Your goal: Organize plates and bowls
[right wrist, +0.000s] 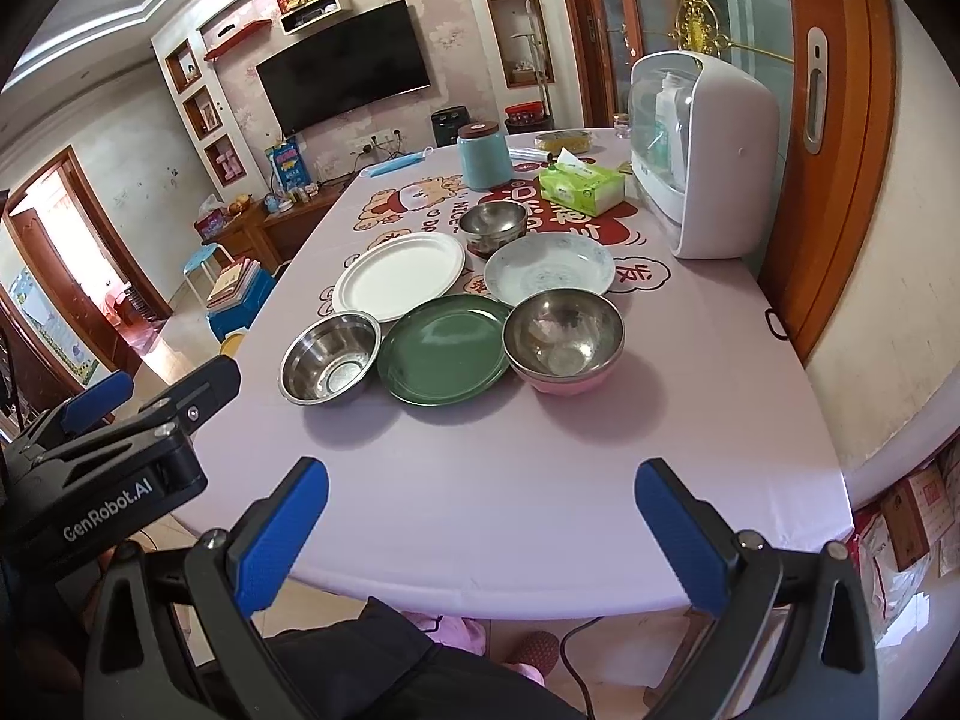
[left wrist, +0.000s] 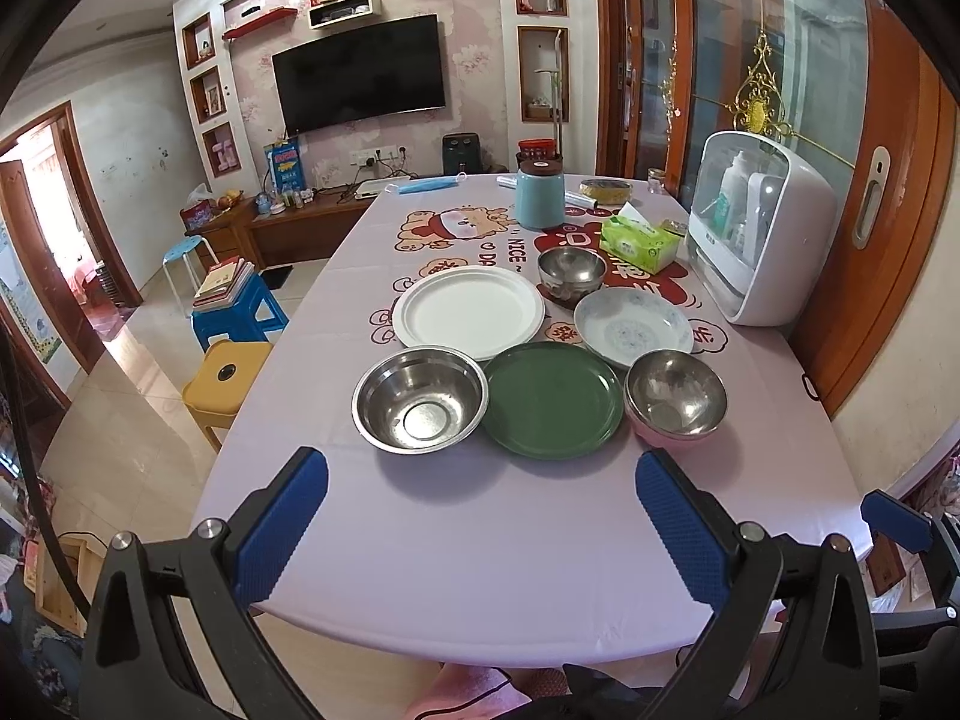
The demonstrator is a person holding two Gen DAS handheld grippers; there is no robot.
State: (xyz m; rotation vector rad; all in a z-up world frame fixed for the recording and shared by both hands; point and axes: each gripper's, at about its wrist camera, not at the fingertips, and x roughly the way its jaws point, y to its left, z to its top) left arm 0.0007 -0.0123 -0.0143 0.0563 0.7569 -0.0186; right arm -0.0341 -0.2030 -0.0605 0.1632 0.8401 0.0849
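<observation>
The bench (left wrist: 480,540) carries the dishes mid-surface; a white plate (left wrist: 468,312) sits behind a green plate (left wrist: 552,399), a patterned plate (left wrist: 633,321) to the right; steel bowls (left wrist: 420,399) flank the green one; left gripper (left wrist: 480,516) and right gripper (right wrist: 480,522) hover wide, empty, over the near edge.

We can read "GenRobot.AI" in white on the left hand-held gripper (right wrist: 90,414), and "NICE" on the tablecloth (left wrist: 516,243) of the surface
</observation>
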